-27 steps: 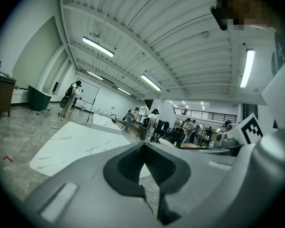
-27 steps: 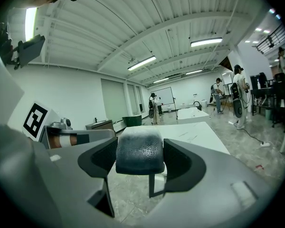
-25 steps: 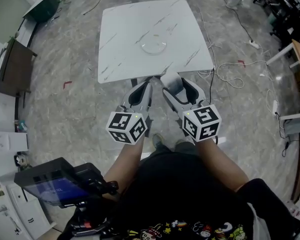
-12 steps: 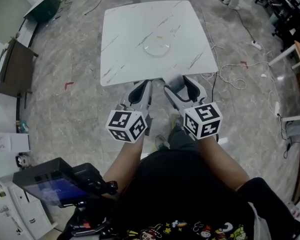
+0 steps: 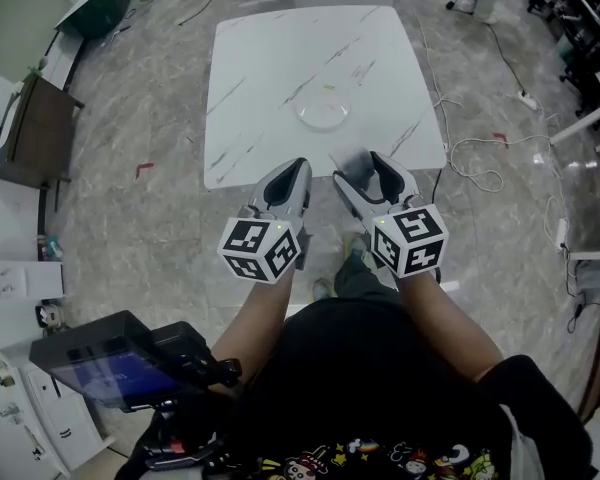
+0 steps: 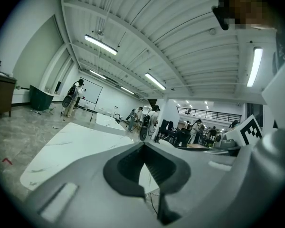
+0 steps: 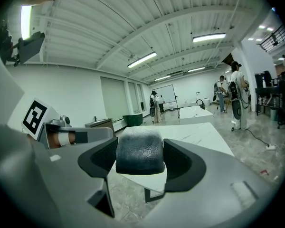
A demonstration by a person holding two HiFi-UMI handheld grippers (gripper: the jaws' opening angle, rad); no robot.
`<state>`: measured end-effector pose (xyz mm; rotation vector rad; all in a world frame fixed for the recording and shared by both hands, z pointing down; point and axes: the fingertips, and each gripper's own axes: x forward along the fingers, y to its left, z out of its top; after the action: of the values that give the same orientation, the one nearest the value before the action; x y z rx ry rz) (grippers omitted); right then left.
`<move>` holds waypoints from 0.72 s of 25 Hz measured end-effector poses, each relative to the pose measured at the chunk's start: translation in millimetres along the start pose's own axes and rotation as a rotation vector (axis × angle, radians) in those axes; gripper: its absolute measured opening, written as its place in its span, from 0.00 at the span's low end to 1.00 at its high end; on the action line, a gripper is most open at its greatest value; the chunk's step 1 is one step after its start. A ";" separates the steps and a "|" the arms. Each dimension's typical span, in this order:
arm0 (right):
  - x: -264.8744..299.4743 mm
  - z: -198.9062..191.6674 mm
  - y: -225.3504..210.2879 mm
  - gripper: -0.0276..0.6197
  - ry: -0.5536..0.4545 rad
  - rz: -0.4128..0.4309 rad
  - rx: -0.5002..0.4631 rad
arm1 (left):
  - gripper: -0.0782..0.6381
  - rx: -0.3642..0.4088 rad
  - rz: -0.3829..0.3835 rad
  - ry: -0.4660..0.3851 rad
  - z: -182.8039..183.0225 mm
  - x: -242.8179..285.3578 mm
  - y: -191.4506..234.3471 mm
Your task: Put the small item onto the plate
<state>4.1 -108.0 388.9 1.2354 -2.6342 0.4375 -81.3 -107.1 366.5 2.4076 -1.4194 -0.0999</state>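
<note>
A clear glass plate [image 5: 322, 113] lies near the middle of the white marble table [image 5: 270, 68]. Both grippers hang side by side just short of the table's near edge, pointing at it. My right gripper [image 5: 360, 163] is shut on a small dark grey rounded item [image 7: 139, 151], which fills the gap between its jaws; the item [image 5: 351, 160] shows as a grey blur in the head view. My left gripper [image 5: 296, 168] is shut with nothing in it; its pads meet at their tips [image 6: 143, 145]. The plate does not show in either gripper view.
White cables [image 5: 480, 153] trail over the floor right of the table. A dark desk [image 5: 25, 128] stands at the left. A device with a blue screen [image 5: 110, 368] sits low at the left, by the person's waist. People stand far off [image 7: 235, 94] in the hall.
The table and plate have come nearer and lower in the head view. Both grippers have stayed side by side, now just at the table's near edge. The right one still holds the item.
</note>
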 end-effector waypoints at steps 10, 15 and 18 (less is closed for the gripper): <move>57.8 21.2 -61.8 0.55 0.047 0.069 -0.012 | 0.11 -0.016 0.069 0.001 15.2 79.2 27.2; 82.7 18.1 -89.1 0.55 0.075 0.128 -0.011 | 0.11 -0.018 0.130 0.008 11.0 112.7 40.5; 96.2 12.4 -101.1 0.55 0.099 0.161 -0.021 | 0.11 -0.024 0.165 0.013 5.2 125.9 47.3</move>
<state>20.9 -242.4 424.5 0.9736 -2.6563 0.4829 -59.4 -237.7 391.2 2.2574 -1.5951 -0.0607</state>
